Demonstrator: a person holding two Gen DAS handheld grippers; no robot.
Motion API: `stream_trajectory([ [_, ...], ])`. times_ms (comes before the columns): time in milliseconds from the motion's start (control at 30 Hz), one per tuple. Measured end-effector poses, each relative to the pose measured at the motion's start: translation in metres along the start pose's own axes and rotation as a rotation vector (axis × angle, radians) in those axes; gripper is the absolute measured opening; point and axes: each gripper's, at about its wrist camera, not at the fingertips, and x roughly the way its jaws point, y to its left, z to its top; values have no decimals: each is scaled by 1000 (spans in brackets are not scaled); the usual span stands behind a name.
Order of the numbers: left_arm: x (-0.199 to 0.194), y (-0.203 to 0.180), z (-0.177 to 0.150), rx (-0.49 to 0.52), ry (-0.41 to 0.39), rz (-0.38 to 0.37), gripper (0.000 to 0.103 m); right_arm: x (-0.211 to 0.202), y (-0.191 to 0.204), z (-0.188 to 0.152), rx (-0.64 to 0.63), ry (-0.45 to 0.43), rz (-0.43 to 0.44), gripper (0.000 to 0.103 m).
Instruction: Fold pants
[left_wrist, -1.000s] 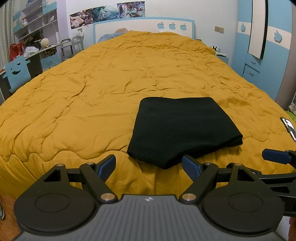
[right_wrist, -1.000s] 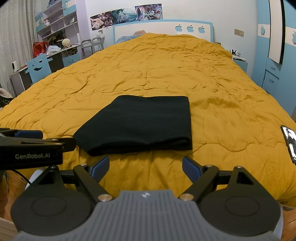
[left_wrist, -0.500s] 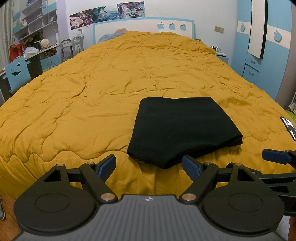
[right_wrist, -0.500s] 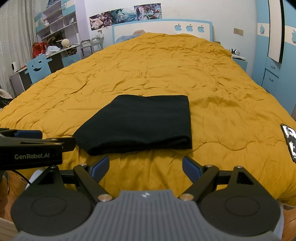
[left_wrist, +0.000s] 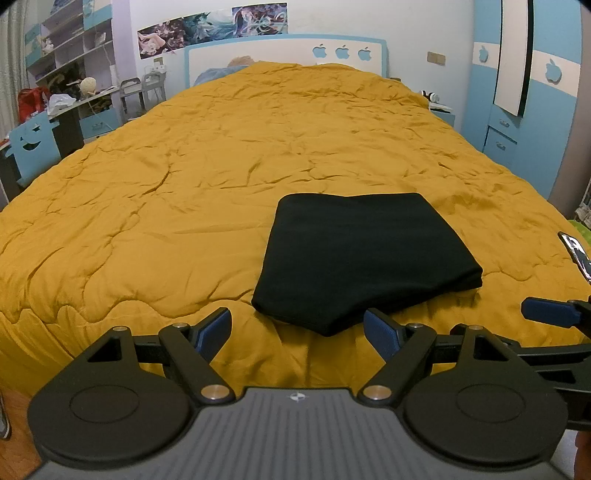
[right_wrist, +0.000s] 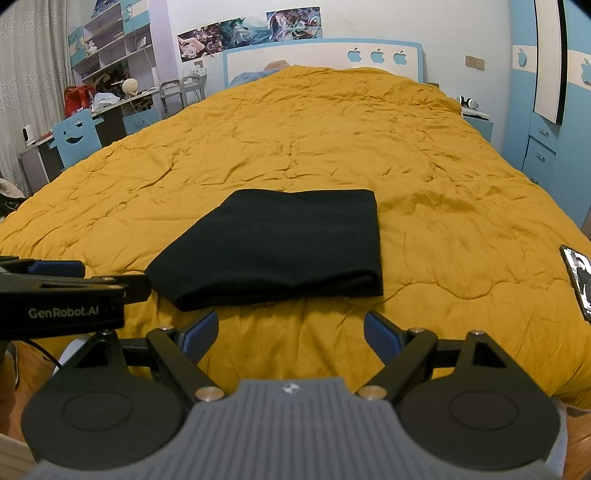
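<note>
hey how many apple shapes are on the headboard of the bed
3. The apple cutouts sit in a row on the right part of the white headboard: left one, middle one, right one. The quilt covers the headboard's lower edge, so more may be hidden.

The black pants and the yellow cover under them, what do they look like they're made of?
Black pants: a soft, matte knit or fleece-like cloth, probably; they show no sheen and the folded edges look thick and rounded.
Yellow cover: a quilted, padded textile, perhaps cotton or microfiber; puffed stitched panels, fine wrinkles and a faint sheen point that way. Exact fibres cannot be told.
</note>
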Motion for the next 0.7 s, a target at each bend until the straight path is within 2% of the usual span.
stream_trajectory([
  [700, -3, 1, -1, 11, -10, -1, 95, -2, 2, -2, 8, -2, 0, 82],
])
